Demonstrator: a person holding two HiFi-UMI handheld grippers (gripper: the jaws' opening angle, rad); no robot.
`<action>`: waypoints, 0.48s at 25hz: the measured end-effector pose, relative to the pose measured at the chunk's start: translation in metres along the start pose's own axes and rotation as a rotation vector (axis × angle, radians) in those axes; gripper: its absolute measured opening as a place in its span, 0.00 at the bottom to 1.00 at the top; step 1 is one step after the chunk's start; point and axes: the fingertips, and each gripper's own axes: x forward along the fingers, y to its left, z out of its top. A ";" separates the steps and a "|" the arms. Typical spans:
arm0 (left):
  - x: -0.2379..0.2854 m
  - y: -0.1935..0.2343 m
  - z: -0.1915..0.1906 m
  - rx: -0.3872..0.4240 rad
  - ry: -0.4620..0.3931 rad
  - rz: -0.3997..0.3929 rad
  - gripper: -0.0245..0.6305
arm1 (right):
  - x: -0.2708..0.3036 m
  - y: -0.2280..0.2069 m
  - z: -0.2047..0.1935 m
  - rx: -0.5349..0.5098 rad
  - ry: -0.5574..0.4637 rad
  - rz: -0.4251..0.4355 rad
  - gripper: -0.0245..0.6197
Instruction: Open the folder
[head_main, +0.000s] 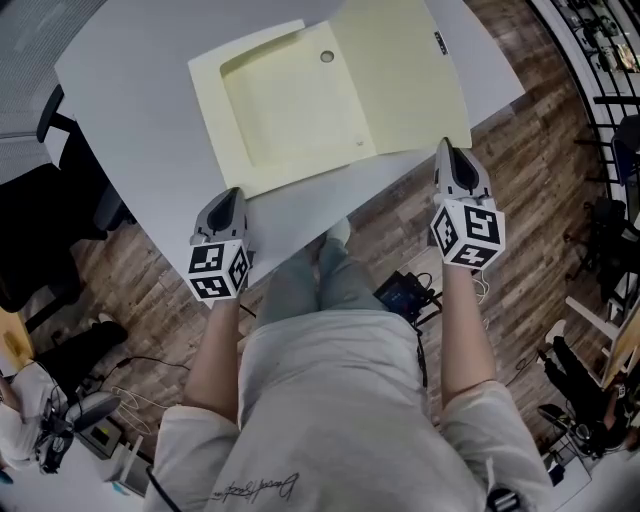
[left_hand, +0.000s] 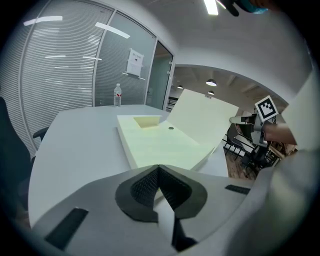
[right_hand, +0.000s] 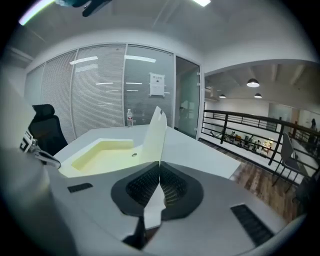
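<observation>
A pale yellow folder lies open on the white table. Its shallow tray half lies flat, with a small round hole near the hinge. The cover is swung up and over to the right. My left gripper is shut on the tray's near left corner, and a pale strip shows between its jaws. My right gripper is shut on the cover's near right corner. In the right gripper view the cover stands edge-on, rising from that gripper.
A water bottle stands at the table's far end. A black office chair sits left of the table. The table's near edge runs just behind both grippers, with wood floor and a cabled device below. A railing stands on the right.
</observation>
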 end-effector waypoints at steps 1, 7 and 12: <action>0.000 0.002 0.001 -0.004 -0.001 0.007 0.05 | 0.003 -0.009 -0.005 0.030 0.011 -0.008 0.08; -0.002 0.022 0.006 -0.039 -0.012 0.059 0.05 | 0.027 -0.043 -0.051 0.202 0.117 -0.035 0.08; -0.003 0.034 0.008 -0.049 -0.013 0.072 0.05 | 0.051 -0.056 -0.093 0.279 0.210 -0.068 0.14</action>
